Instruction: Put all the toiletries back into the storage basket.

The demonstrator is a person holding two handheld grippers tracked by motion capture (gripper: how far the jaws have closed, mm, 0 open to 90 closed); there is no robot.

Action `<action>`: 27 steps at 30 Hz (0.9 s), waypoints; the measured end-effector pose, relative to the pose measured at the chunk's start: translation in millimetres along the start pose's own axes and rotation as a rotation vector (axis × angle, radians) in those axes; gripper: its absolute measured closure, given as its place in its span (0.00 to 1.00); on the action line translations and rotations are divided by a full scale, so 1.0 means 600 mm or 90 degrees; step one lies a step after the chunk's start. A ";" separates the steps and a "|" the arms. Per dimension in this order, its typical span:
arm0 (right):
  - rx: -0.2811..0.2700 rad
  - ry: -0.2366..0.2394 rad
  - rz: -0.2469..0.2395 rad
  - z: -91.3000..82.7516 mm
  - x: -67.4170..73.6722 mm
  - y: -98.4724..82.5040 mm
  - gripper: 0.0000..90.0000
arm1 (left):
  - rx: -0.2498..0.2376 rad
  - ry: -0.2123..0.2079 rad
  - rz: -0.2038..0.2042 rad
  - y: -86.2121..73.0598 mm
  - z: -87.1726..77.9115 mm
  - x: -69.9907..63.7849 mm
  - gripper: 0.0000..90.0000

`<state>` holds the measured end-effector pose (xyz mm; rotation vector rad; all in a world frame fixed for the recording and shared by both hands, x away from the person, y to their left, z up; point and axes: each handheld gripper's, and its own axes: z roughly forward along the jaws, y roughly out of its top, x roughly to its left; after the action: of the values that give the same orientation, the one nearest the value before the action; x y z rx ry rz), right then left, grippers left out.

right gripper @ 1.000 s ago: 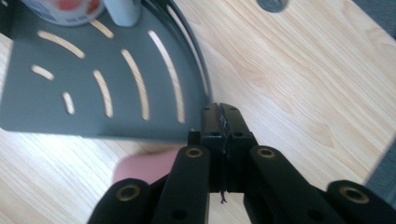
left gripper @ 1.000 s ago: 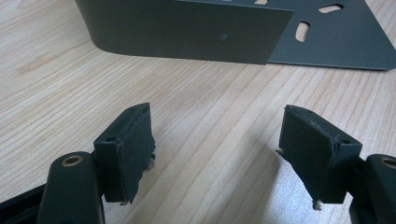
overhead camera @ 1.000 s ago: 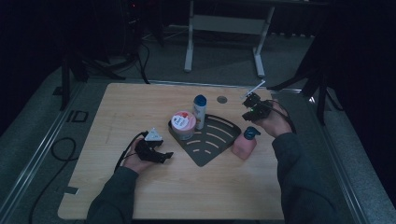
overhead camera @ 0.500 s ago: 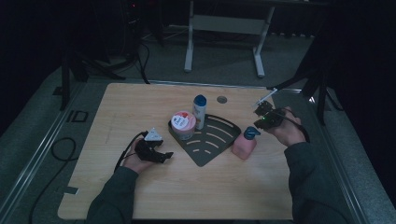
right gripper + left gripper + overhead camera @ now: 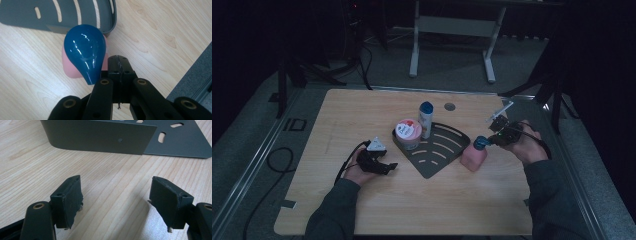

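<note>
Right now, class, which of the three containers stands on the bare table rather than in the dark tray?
The pink bottle with the blue pump top; it stands beside the tray, while the white bottle and the pink-lidded tub stand inside it.

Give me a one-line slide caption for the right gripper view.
Right gripper, jaws shut, beside the pink bottle's blue pump top.

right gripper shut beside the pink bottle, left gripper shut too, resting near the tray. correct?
Not quite. The left gripper is open: the left gripper view shows its jaws wide apart over bare table, near the tray. The right gripper is shut beside the pink bottle.
</note>
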<state>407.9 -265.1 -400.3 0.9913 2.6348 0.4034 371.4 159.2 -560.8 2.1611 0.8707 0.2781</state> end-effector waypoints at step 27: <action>0.000 0.085 -0.069 -0.029 0.063 -0.025 1.00 | 0.001 0.001 0.004 0.002 0.002 -0.001 0.28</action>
<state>365.4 -253.4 -396.6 0.8432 2.7914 0.4591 372.2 157.6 -560.7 2.1658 0.8664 0.2819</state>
